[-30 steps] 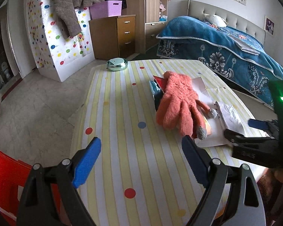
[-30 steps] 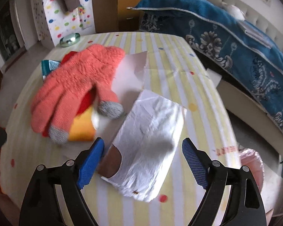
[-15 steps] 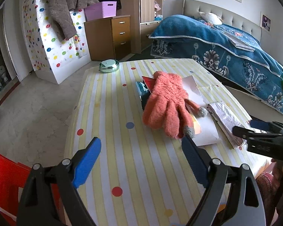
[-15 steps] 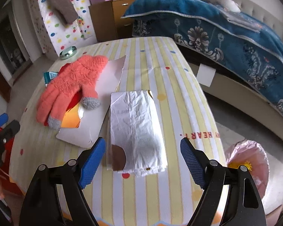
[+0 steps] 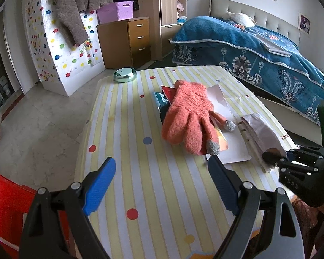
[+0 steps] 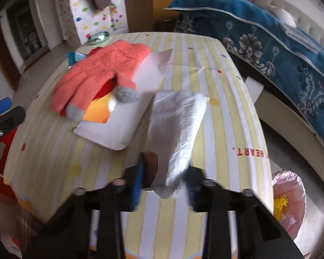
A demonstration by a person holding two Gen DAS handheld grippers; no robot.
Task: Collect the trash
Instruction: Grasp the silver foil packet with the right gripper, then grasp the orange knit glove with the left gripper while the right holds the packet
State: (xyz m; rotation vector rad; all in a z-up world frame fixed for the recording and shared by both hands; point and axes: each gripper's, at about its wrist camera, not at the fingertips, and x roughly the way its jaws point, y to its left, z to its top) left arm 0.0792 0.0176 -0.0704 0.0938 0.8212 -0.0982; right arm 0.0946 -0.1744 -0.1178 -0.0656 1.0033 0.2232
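A crinkled white wrapper point(image 6: 177, 118) with a brown patch lies near the striped table's point(image 5: 123, 129) right edge. My right gripper point(image 6: 165, 179) is closing, and its blue pads pinch the wrapper's bunched near end. The left wrist view shows the right gripper point(image 5: 272, 158) at that end of the wrapper point(image 5: 261, 129). A coral glove point(image 5: 188, 112) lies over a white paper point(image 6: 116, 129), an orange packet point(image 6: 97, 112) and a teal packet point(image 5: 159, 101). My left gripper point(image 5: 162, 168) hovers open over the near table, holding nothing.
A pink bin bag point(image 6: 289, 194) sits on the floor past the table's right edge. A round metal tin point(image 5: 124, 75) stands at the far end. A red chair point(image 5: 6, 198) is at the near left, and a blue-covered bed point(image 5: 259, 49) to the right.
The right gripper's jaws went from wide apart to narrow around the wrapper's near end, and the wrapper bunched up there. The left gripper stayed open and nearly still.
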